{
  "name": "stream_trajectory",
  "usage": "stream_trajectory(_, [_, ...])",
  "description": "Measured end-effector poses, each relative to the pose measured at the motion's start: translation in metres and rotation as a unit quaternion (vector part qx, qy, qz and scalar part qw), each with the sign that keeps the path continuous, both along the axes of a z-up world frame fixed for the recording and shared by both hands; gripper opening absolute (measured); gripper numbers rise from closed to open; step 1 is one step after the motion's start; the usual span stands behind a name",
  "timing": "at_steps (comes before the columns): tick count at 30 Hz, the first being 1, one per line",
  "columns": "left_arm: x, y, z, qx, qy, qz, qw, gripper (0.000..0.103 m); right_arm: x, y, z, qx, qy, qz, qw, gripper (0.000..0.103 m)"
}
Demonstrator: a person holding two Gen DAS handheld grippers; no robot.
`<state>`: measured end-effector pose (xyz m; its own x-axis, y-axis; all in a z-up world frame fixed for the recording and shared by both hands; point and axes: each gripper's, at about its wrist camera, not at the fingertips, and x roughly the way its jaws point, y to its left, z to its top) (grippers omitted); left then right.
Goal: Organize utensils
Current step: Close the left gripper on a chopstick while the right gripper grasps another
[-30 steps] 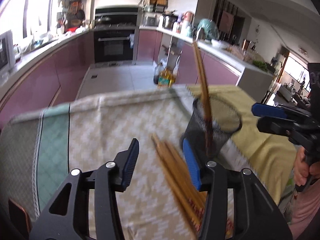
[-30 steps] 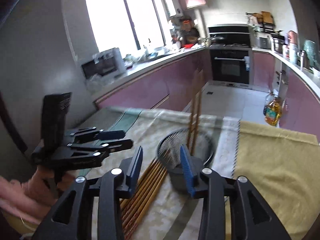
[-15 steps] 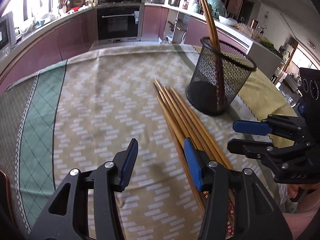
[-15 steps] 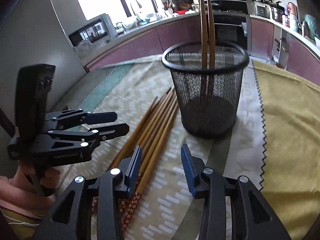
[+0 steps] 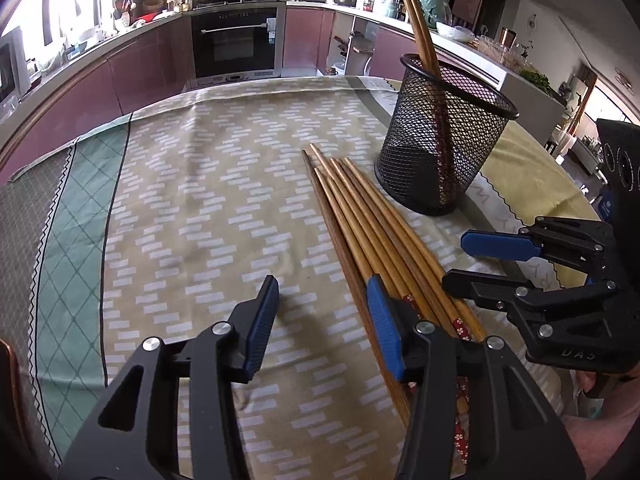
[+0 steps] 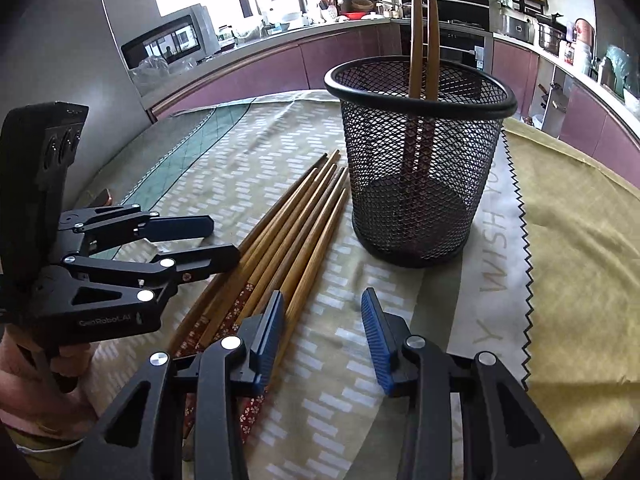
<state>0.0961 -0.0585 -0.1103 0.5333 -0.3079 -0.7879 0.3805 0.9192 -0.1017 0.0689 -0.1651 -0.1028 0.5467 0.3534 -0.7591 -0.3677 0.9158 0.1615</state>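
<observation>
Left wrist view: your left gripper (image 5: 324, 304) and right gripper (image 6: 322, 320) both hang open and empty over the chopsticks (image 5: 376, 232), lying just left of the holder (image 5: 444, 140) for easy grabbing.

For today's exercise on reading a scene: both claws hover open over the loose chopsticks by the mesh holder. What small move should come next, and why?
Probably shift the right claw sideways over the loose chopsticks and lower it. Its jaws are open and empty beside the bundle; only two chopsticks stand in the mesh holder.
</observation>
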Motion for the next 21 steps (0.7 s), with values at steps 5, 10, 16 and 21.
stream_trajectory(5, [0.002,0.002,0.0,0.003,0.0,0.003,1.0,0.047,0.003,0.002,-0.001,-0.016,0.001,-0.006,1.0,0.036])
stream_trajectory(10, [0.006,-0.003,-0.001,0.015,-0.004,0.0,0.9999,0.047,0.008,0.011,-0.001,-0.038,-0.007,-0.007,0.999,0.034])
stream_trajectory(16, [0.015,-0.008,-0.002,0.025,-0.007,0.002,0.9997,0.041,0.013,0.016,-0.002,-0.045,-0.012,-0.011,0.999,0.027])
stream_trajectory(21, [0.02,-0.01,-0.002,0.027,-0.008,0.004,0.9996,0.029,0.016,0.015,-0.002,-0.034,-0.008,-0.013,0.999,0.013])
